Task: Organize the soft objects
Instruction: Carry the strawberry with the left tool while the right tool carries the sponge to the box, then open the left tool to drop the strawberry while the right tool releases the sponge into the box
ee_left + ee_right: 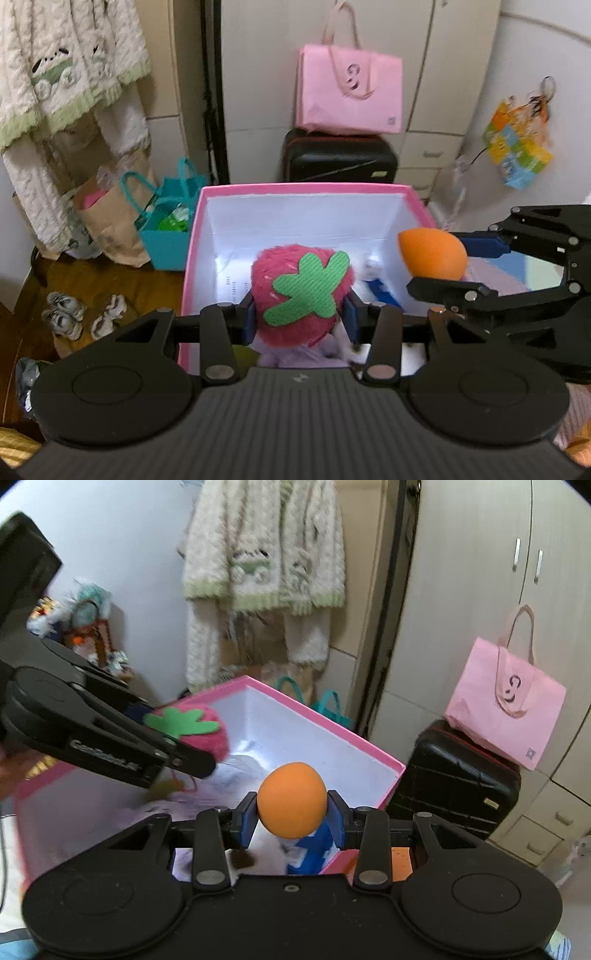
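My left gripper point(300, 319) is shut on a fuzzy pink strawberry plush point(301, 295) with a green felt leaf, held above the open pink box point(295, 190) with white inner walls. My right gripper point(292, 818) is shut on an orange egg-shaped sponge point(292, 799), held over the same box point(369, 746). In the left wrist view the right gripper point(439, 264) holds the sponge point(432, 258) over the box's right side. In the right wrist view the left gripper point(177, 734) holds the strawberry point(199, 731) at the left. Lilac, white and blue soft items lie inside the box point(380, 291).
A black suitcase point(338, 157) with a pink tote bag point(349, 92) on it stands behind the box against white cabinets. A teal bag point(166, 221) and a brown paper bag point(110, 221) stand left of the box. Cream clothing point(66, 66) hangs above them. Slippers point(62, 314) lie on the wooden floor.
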Available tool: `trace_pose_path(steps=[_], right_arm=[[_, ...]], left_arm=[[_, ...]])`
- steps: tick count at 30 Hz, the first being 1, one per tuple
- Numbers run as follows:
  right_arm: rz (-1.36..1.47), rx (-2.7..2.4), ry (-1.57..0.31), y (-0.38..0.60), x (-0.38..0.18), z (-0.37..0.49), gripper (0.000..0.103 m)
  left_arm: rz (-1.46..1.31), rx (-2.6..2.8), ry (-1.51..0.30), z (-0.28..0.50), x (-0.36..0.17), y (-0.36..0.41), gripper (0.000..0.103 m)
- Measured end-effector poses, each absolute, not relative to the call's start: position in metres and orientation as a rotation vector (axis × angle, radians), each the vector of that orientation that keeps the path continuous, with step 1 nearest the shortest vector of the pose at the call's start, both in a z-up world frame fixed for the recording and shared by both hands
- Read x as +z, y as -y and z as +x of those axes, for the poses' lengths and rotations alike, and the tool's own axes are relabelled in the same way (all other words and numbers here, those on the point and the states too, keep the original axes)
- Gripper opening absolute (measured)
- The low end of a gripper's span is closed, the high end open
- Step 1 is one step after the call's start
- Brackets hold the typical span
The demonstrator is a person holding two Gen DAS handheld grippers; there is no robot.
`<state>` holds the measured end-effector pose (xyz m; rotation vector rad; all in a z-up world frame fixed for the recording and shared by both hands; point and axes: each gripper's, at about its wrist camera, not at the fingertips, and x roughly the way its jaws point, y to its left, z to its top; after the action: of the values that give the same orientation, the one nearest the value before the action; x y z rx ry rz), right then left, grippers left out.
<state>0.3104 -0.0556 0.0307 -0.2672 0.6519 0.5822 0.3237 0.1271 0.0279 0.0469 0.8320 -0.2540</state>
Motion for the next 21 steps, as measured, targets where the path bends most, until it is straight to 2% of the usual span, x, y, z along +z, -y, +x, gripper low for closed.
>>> trace_pose_path(steps=[8,11,15,21], right_arm=[[-0.292,0.57,-0.654,0.048,0.015,0.331,0.046],[-0.249,0.582,-0.622,0.055,0.018,0.329,0.051],[-0.18,0.573,-0.599,0.068,0.026,0.318,0.051],[-0.105,0.552,-0.578,0.089,0.036,0.277,0.053]], left_arm=[[0.112,-0.195,-0.795,0.339,0.024,-0.124,0.047],[0.084,-0.214,-0.811,0.339,0.024,-0.124,0.055],[0.047,-0.216,-0.804,0.329,0.024,-0.13,0.062],[0.016,-0.24,-0.767,0.291,0.03,-0.142,0.066]])
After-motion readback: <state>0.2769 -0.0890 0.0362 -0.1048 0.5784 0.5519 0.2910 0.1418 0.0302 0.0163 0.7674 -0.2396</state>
